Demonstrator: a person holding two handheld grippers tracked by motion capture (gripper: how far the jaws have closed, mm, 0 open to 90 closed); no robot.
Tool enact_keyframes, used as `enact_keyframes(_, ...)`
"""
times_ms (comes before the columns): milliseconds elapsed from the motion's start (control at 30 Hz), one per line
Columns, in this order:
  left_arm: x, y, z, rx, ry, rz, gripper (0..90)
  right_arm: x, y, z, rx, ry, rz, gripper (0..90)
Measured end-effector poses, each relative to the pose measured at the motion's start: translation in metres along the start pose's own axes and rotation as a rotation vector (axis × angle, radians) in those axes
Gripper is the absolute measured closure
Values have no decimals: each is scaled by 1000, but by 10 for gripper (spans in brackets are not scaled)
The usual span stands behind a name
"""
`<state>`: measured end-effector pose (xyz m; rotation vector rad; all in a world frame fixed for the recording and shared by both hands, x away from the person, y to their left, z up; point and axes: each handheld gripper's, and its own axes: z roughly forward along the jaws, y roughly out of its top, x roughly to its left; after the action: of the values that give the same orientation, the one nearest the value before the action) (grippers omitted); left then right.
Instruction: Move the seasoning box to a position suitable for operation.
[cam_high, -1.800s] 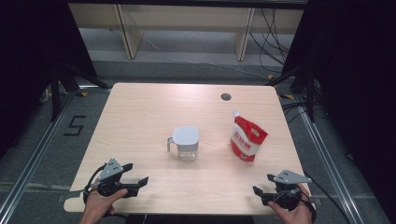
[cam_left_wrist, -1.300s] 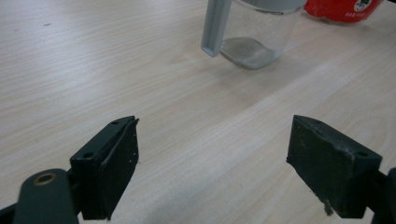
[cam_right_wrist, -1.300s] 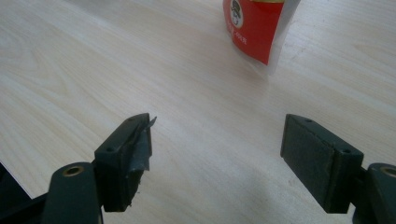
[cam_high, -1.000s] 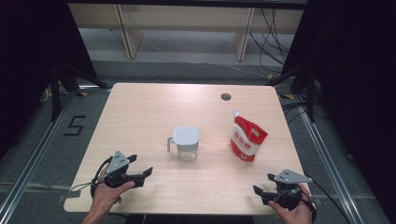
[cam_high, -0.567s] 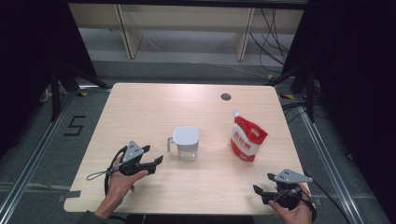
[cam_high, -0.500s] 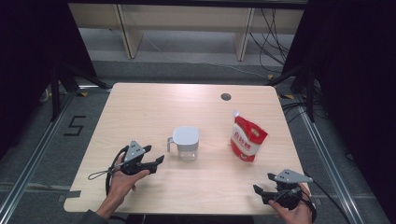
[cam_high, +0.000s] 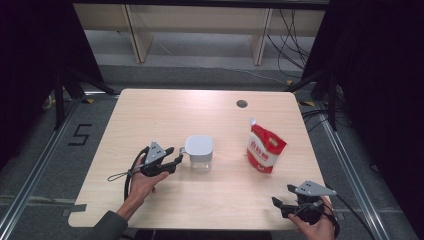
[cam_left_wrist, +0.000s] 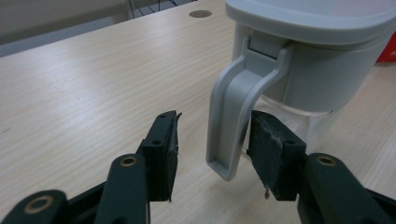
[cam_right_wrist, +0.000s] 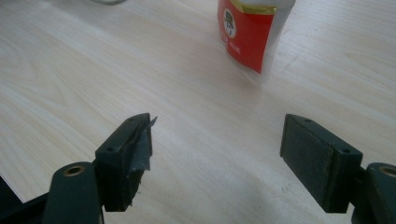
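Observation:
A clear jug (cam_high: 200, 152) with a grey lid stands mid-table, its grey handle (cam_left_wrist: 229, 116) facing left. My left gripper (cam_high: 176, 156) lies level at that handle. In the left gripper view the handle hangs between the jaws of the left gripper (cam_left_wrist: 212, 135); these have just been closing, one pad is right at the handle and the other is still a gap away. A red and white pouch (cam_high: 265, 149) stands to the jug's right. My right gripper (cam_high: 280, 206) rests open near the table's front right, with the pouch (cam_right_wrist: 250, 28) ahead of the right gripper (cam_right_wrist: 217, 149).
The light wooden table (cam_high: 200, 110) has a round cable hole (cam_high: 242, 104) near its far edge. Dark floor, rails and shelving legs surround the table.
My left hand has moved forward and right from the front left of the table to the jug's handle, and its jaws have narrowed around it. The right gripper has stayed put.

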<state>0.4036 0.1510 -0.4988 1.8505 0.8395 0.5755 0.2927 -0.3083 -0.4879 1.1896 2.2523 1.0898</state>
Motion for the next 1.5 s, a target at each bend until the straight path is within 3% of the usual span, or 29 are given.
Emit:
enact_keyframes(467, 1, 1, 16, 23, -46, 75, 635, 2, 0, 1, 6, 9, -6, 261)
enact_keyframes(567, 2, 1, 16, 5, -63, 53, 671, 1, 1, 1, 12, 14, -7, 261)
enact_keyframes(600, 2, 2, 16, 5, -60, 69, 697, 2, 1, 1, 17, 8, -2, 261)
enact_keyframes(700, 4, 2, 16, 0, -73, 56, 703, 4, 1, 0, 24, 11, 17, 261)
enact_keyframes(767, 4, 2, 16, 1, -74, 60, 704, 2, 1, 1, 14, 14, -10, 261)
enact_keyframes(867, 4, 2, 14, -6, -90, 74, 705, 2, 1, 1, 23, 26, 6, 261)
enact_keyframes(1100, 0, 1, 10, -4, -104, 56, 703, 1, 1, 1, 8, 10, -8, 261)
enact_keyframes(1133, -1, -1, 9, 1, -113, 44, 703, 3, 0, 1, 16, 19, 22, 261)
enact_keyframes(1233, -6, -2, 5, 5, -121, 43, 703, 4, 1, 0, 14, 14, 19, 261)
enact_keyframes(1267, -9, -2, 2, 11, -117, 59, 703, 4, 0, 0, 25, 23, 32, 261)
enact_keyframes(1333, -12, -3, 0, 10, -132, 50, 702, 3, 0, 1, 16, 16, 21, 261)
enact_keyframes(1367, -15, -3, -2, 9, -153, 64, 703, 1, 1, 0, 11, 6, -6, 261)
enact_keyframes(1400, -18, -4, -4, 15, -146, 56, 702, 1, 1, 0, 9, 6, -8, 261)
enact_keyframes(1433, -18, -4, -4, 15, -146, 56, 702, 3, 1, 0, 22, 17, 31, 261)
enact_keyframes(1500, -23, -4, -7, 23, -149, 50, 701, 1, 1, 1, 16, 21, 12, 261)
